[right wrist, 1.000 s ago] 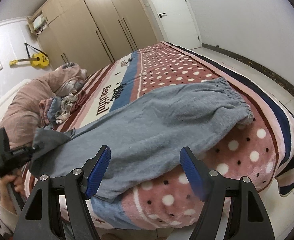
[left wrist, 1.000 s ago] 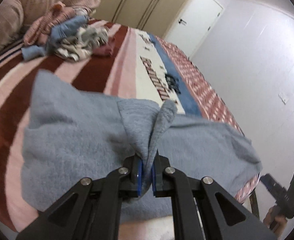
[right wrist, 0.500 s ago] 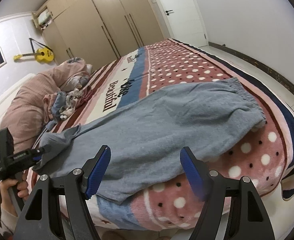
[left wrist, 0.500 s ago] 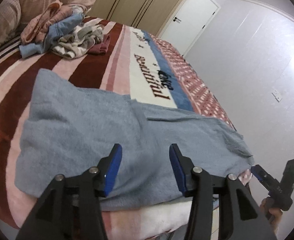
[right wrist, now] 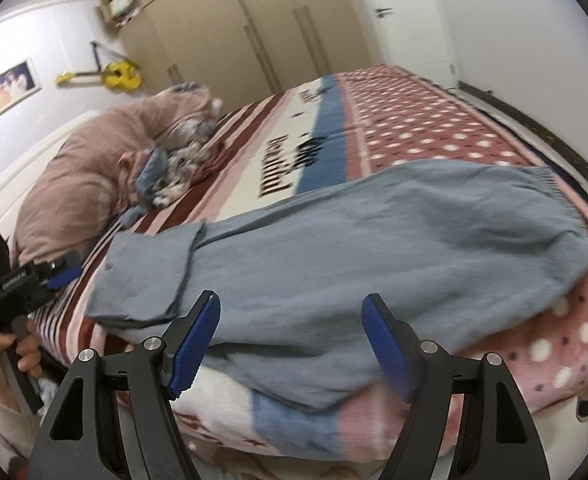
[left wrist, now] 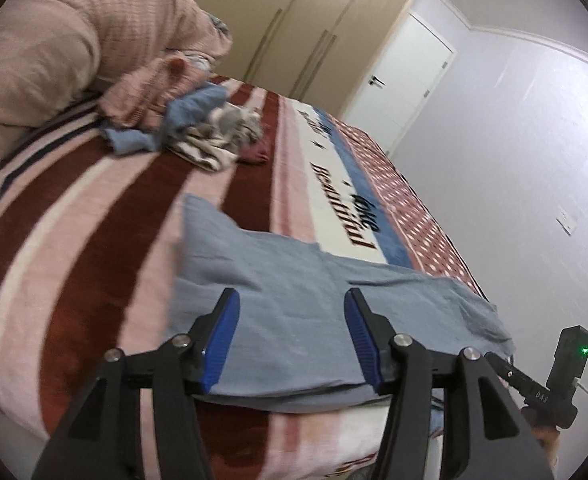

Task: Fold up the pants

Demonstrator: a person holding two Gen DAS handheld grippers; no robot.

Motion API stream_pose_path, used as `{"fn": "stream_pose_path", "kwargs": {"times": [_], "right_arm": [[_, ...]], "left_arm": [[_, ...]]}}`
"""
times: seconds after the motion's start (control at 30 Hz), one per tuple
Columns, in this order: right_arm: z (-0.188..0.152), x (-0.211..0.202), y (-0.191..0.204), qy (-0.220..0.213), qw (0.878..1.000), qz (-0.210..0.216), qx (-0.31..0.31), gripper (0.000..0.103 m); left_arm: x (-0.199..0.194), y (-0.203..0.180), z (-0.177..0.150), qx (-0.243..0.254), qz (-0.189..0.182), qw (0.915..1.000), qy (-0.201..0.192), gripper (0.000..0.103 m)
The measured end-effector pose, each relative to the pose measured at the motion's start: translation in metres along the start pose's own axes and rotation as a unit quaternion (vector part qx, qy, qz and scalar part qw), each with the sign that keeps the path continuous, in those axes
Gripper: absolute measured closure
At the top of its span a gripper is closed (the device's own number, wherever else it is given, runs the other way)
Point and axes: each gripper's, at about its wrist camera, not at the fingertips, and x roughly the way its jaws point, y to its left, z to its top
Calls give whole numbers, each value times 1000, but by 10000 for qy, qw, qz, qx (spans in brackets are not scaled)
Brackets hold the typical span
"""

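Grey pants (right wrist: pixel 374 248) flat mid-frame on striped blanket (left wrist: pixel 74 240), clothes pile (left wrist: pixel 198 128) upper left, left gripper (left wrist: pixel 290 336) and right gripper (right wrist: pixel 290 344) both wide, empty.

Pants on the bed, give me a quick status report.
Left gripper open, empty. Right gripper open, empty. Grey pants lie flat on the blanket, one end folded over. Clothes pile near the pillow, apart from the pants.
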Motion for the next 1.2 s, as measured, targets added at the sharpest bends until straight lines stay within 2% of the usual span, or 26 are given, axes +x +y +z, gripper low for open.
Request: {"fn": "stream_pose_path", "kwargs": {"times": [0.13,0.33,0.53,0.73,0.87,0.97,1.03,1.2], "right_arm": [[-1,28,26,260,9992,263,-156,33],[-2,74,65,700,9945,732,-272,33],[-2,100,98,951,9908,774,-581,33],[-1,123,105,1134,9881,793,-673,35],[1,136,109,1256,9857,906,-658,42],[2,144,111,1298,9848,953,-646,44],[3,149,112,1339,9838,1007,-634,50],[4,159,110,1384,9814,1223,-527,60]], "left_arm": [[-5,23,-2,-166,0,9999,-3,52],[0,50,-8,-494,-231,9984,125,52],[7,59,-12,-658,-432,9967,200,52],[17,60,-11,-644,-529,9960,311,50],[25,61,-10,-665,-578,9954,384,49],[31,61,-9,-698,-562,9951,426,49],[35,61,-8,-701,-509,9951,470,49],[42,59,-4,-635,-408,9961,462,42]]}}
